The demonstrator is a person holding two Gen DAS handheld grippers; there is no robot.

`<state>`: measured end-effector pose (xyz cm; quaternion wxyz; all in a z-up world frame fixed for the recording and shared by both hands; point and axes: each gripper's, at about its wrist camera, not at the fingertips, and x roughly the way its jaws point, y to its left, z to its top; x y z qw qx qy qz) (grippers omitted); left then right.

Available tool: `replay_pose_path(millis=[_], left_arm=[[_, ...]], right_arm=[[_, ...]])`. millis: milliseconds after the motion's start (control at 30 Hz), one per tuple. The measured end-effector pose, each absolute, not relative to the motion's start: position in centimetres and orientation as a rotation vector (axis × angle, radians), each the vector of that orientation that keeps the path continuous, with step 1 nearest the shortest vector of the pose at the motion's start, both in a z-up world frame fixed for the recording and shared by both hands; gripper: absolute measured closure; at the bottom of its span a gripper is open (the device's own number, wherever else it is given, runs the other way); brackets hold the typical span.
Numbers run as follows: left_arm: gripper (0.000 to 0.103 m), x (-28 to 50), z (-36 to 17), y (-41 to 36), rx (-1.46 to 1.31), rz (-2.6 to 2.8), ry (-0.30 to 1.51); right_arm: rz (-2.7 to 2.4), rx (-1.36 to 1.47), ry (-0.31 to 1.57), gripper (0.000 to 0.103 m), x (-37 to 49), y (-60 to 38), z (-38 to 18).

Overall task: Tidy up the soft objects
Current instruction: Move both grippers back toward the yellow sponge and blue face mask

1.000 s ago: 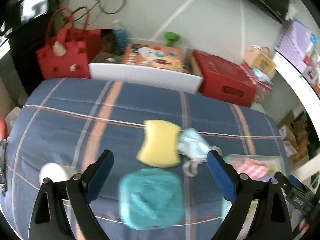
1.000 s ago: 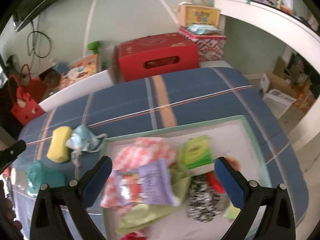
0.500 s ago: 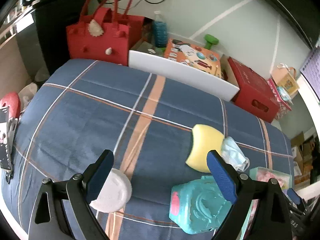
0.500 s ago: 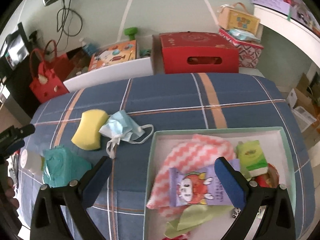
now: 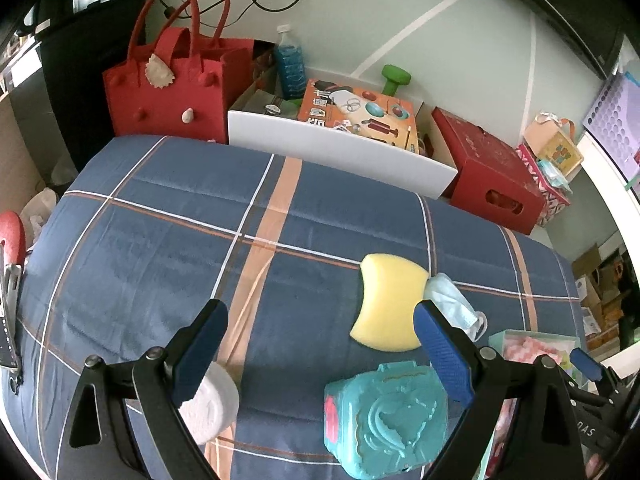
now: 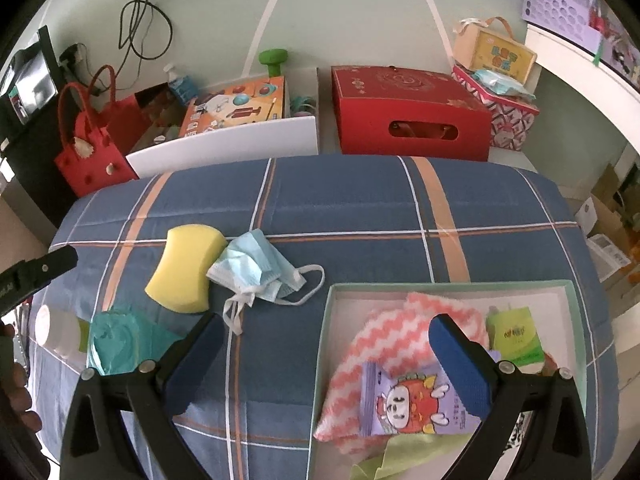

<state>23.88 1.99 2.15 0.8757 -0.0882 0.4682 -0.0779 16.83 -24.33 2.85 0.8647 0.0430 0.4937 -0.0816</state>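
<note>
2 tools hang over the blue plaid bed cover (image 5: 168, 248), both spread wide with nothing between their blue pads. Nearest the left tool (image 5: 320, 344) lies a teal moulded plastic case with a raised dolphin-like relief (image 5: 386, 418), and under its left finger a white round textured puff (image 5: 208, 404). Nearest the right tool (image 6: 326, 354) sits the pale green shallow cardboard box (image 6: 322, 360), already holding a pink-and-white zigzag cloth (image 6: 396, 328), a purple snack-style packet with a red cartoon figure (image 6: 412, 406), a green tissue pack (image 6: 514, 334) and a lime cloth (image 6: 394, 460).

A little farther out, the yellow curved foam sponge (image 6: 185, 268) lies flat on the cover, touching the crumpled light blue disposable face mask (image 6: 256, 270) on its box side; the mask's white ear loops trail toward the box.

Judging by look, the sponge is light and will squash, so a pinch across its narrow waist should hold. The mask is limp and almost weightless; taking the bunched middle rather than a loop would stop it dangling. The teal case looks stiffer and smoother, so it may slip.

Beyond the bed stand a red felt handbag (image 5: 172, 88), a white open box (image 5: 340, 152) and a red carton (image 6: 408, 114).
</note>
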Motion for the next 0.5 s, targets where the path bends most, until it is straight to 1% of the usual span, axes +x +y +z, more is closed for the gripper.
replay_pose_path(millis=[133, 267, 500], left_arm=[[0.009, 24.17, 2.03, 2.04, -0.18, -0.159, 0.978], [0.009, 24.27, 2.0, 2.31, -0.193, -0.163, 0.98], [0.009, 24.47, 1.97, 2.23, -0.202, -0.187, 0.981]], right_arm=[[-0.162, 0.084, 1.046, 0.0, 17.54, -24.05, 2.59], [-0.159, 0.08, 1.014, 0.0, 17.48, -23.86, 2.53], [-0.13, 0.044, 1.052, 0.0, 18.05, -23.34, 2.58]])
